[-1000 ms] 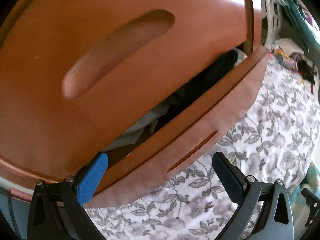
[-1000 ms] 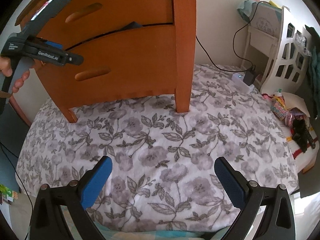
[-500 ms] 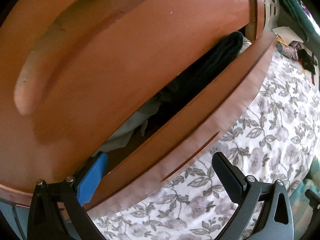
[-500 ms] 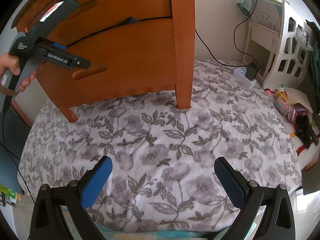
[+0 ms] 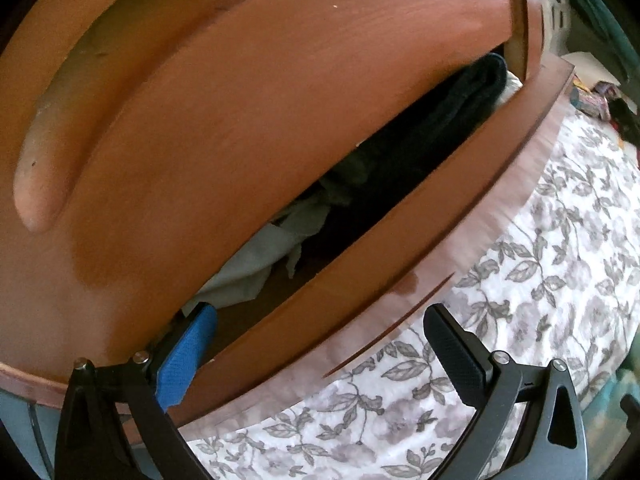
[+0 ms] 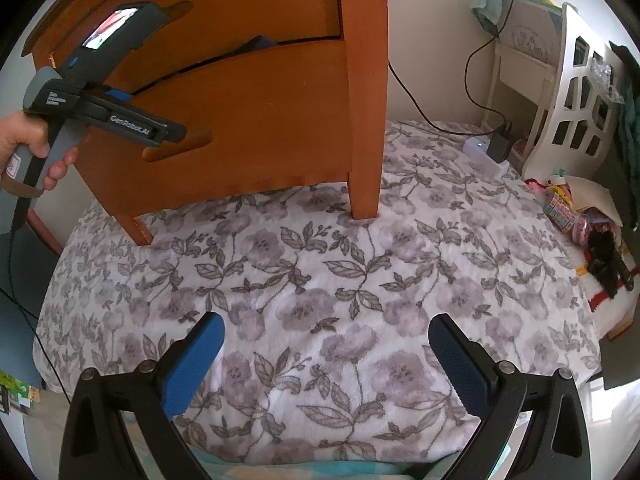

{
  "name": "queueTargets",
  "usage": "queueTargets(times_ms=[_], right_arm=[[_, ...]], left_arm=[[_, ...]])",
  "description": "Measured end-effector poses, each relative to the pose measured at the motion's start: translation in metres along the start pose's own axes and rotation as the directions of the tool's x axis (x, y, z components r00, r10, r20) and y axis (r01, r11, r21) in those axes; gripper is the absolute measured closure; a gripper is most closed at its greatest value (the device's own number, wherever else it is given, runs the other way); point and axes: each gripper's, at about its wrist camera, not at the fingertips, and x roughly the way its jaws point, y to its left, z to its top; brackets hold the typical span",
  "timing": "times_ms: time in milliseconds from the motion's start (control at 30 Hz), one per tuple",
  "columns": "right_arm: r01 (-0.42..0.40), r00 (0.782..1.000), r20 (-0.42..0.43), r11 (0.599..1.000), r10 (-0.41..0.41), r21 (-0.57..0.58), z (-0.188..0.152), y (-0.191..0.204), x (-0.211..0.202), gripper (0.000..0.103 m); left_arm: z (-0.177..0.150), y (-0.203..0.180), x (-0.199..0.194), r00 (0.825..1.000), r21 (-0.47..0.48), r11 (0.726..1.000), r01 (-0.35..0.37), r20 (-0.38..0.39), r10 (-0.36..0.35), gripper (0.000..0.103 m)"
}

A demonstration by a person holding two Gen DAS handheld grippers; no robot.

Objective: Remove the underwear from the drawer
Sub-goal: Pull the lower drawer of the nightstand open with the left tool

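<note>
The wooden dresser (image 6: 280, 120) stands on a floral blanket. Its lower drawer (image 5: 400, 276) is pulled out a little, leaving a slanted gap. Inside the gap lie a pale grey-white garment (image 5: 256, 260) and a dark folded garment (image 5: 424, 136). My left gripper (image 5: 320, 344) is open and straddles the drawer's front panel: the blue left finger (image 5: 188, 356) reaches into the gap near the pale garment, while the other finger stays outside. In the right wrist view a hand holds the left gripper (image 6: 170, 133) against the drawer. My right gripper (image 6: 324, 360) hangs open over the blanket, holding nothing.
The floral blanket (image 6: 320, 264) spreads in front of the dresser. A white shelf unit (image 6: 576, 92) stands at the right wall, with a charger and cable (image 6: 500, 148) beside it. Toys and small clutter (image 6: 592, 232) lie at the blanket's right edge.
My left gripper has moved in and up along the drawer, so its left finger now sits in the gap, which shows wider. The right gripper has hardly moved.
</note>
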Motion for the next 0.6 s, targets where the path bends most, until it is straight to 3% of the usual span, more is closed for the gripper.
queueTargets(times_ms=[167,600], right_arm=[[0.01,1.0,0.004,1.0,-0.01,0.002,0.0,0.0,-0.005,0.0],[0.008,1.0,0.03,1.0,-0.008,-0.004,-0.002,0.006,-0.028,0.0]], left_arm=[[-0.001,0.002,-0.004,1.0,0.002,1.0,-0.01,-0.003,0.01,0.007],[-0.024,-0.008,-0.032,0.999,-0.013,0.999,0.036,0.013,-0.036,0.008]])
